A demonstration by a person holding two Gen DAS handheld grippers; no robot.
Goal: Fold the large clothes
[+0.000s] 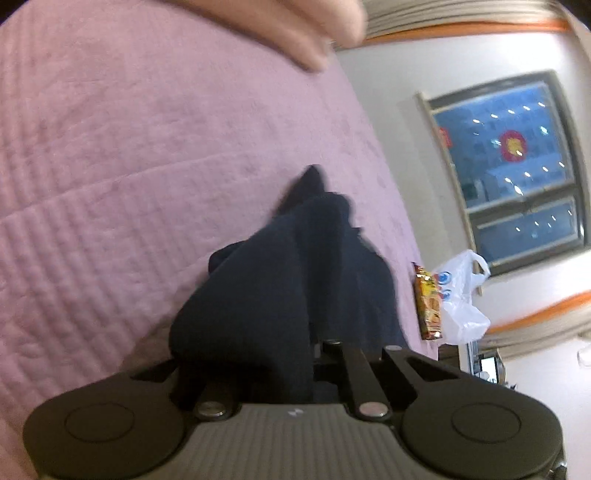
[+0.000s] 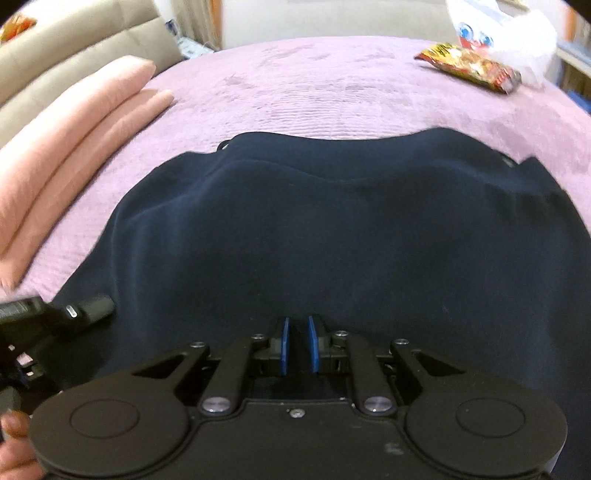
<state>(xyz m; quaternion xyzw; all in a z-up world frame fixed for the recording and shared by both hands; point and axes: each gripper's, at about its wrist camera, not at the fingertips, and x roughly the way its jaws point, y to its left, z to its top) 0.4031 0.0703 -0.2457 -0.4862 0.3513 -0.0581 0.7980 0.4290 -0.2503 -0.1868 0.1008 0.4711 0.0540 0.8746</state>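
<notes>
A dark navy garment lies spread on the mauve bedspread, its far edge wavy. My right gripper is at the garment's near edge. Its blue pads are nearly together, with dark cloth in the thin gap. In the left wrist view the same garment is bunched up in a peak over my left gripper. The cloth hides the fingertips, and the jaws are shut on it. The left gripper's black finger also shows at the garment's left edge.
Folded pink bedding lies at the bed's left side. A red-and-yellow snack packet and a white plastic bag sit at the far right. A beige headboard stands behind. A window is on the wall. A hand shows bottom left.
</notes>
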